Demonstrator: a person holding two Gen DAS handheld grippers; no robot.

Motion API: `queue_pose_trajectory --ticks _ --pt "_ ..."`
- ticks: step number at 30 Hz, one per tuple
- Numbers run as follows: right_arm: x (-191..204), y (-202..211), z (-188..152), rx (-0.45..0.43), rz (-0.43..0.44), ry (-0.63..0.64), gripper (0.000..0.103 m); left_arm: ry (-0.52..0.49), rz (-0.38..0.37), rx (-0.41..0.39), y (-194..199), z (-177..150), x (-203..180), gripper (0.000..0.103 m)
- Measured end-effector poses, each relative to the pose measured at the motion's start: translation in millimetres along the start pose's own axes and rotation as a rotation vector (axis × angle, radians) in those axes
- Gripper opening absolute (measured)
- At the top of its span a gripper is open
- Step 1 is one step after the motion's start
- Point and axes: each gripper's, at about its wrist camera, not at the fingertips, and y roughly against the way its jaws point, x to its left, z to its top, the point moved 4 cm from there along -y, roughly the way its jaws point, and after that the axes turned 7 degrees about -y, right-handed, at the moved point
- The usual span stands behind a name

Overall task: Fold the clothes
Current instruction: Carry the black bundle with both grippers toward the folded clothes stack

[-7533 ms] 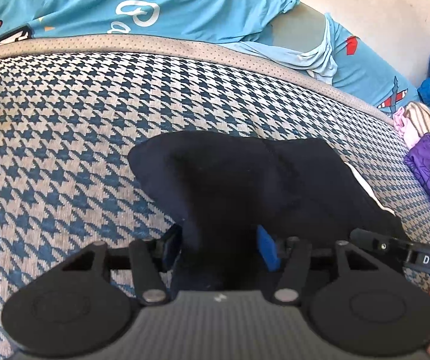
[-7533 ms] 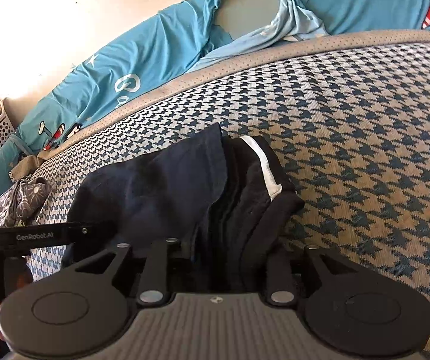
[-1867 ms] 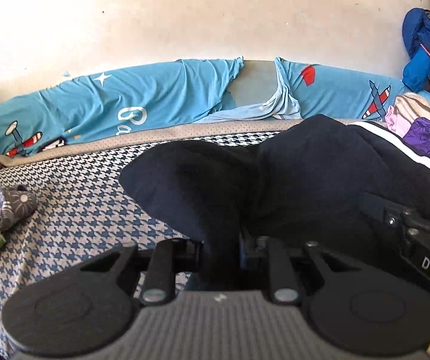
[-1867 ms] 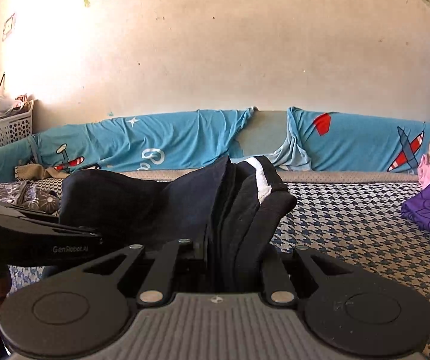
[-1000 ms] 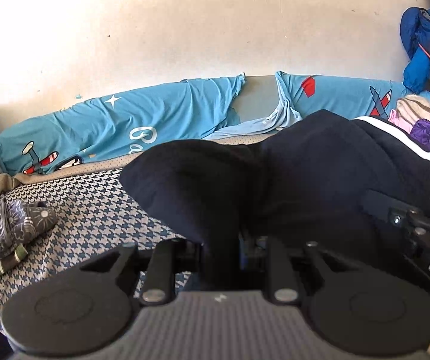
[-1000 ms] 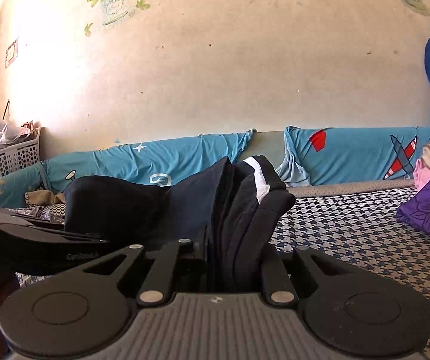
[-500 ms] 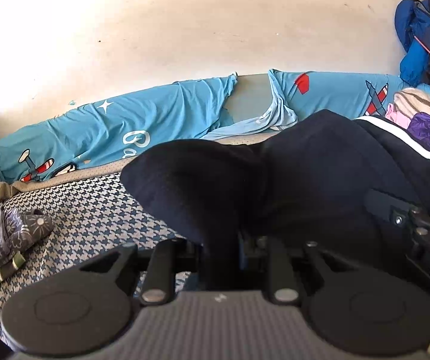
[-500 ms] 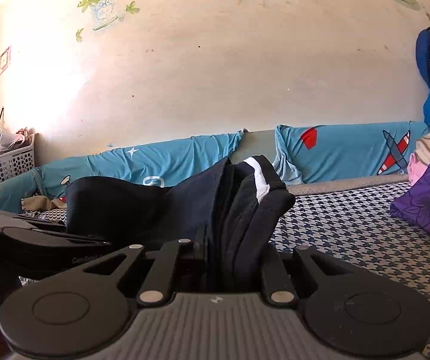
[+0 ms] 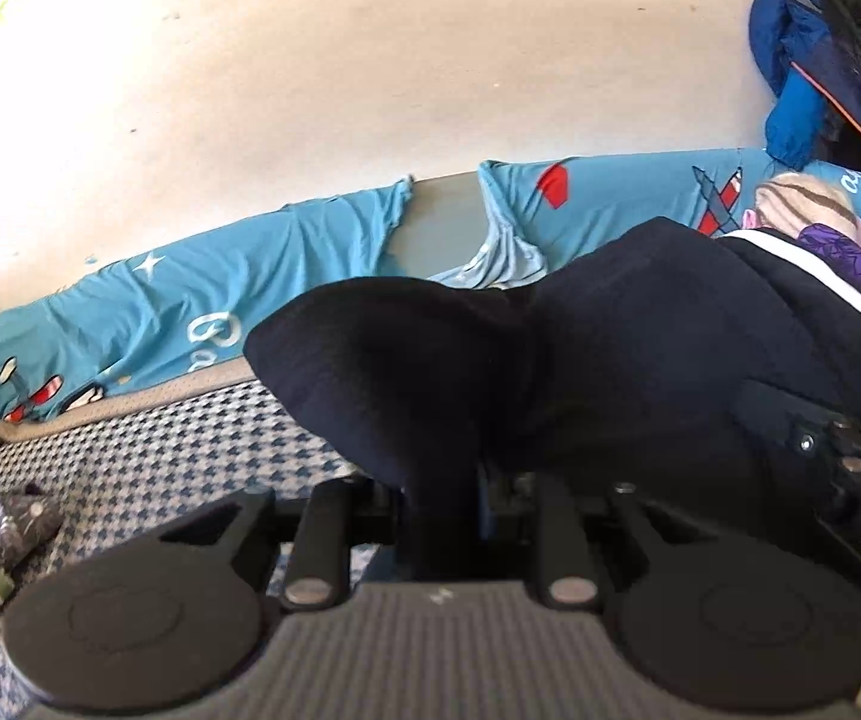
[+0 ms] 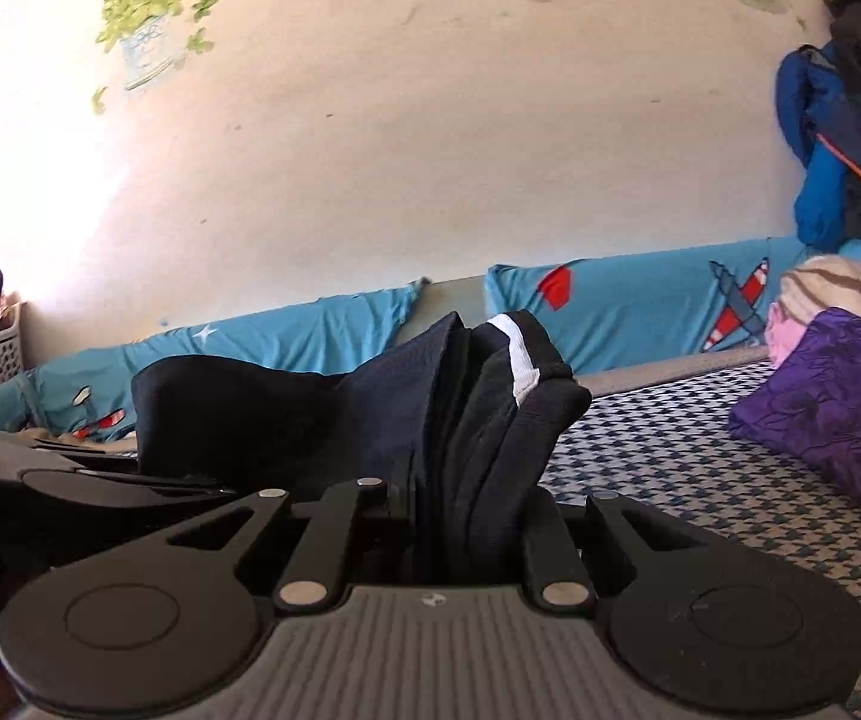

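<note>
Left claw: my left gripper point(image 9: 442, 504) is clamped on the dark garment point(image 9: 580, 372).
Right claw: my right gripper point(image 10: 472, 516) pinches its folded, white-striped edge.
Garment: held above the houndstooth bed point(image 10: 700, 480), toward its right side.
Risk: layers could slip and unfold if I swing unevenly.
Change: the purple pile point(image 10: 838, 408) now looks closer than a second ago.

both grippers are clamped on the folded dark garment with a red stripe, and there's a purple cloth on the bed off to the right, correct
Nearly: the stripe is white, not red, as the right wrist view shows. The left gripper and the right gripper are both shut on the folded dark garment, and the purple cloth does lie on the bed off to the right.
</note>
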Motion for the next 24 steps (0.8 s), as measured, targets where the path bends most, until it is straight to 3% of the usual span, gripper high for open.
queue_pose_trajectory --ticks 11,24 --pt "-49 -10 21 -0.047 -0.117 -0.058 0.013 -0.073 -0.070 -0.052 -37 50 -61 0.020" --pt "-136 -18 63 -0.151 -0.286 -0.176 0.013 -0.182 -0.167 -0.150 -78 126 -166 0.020"
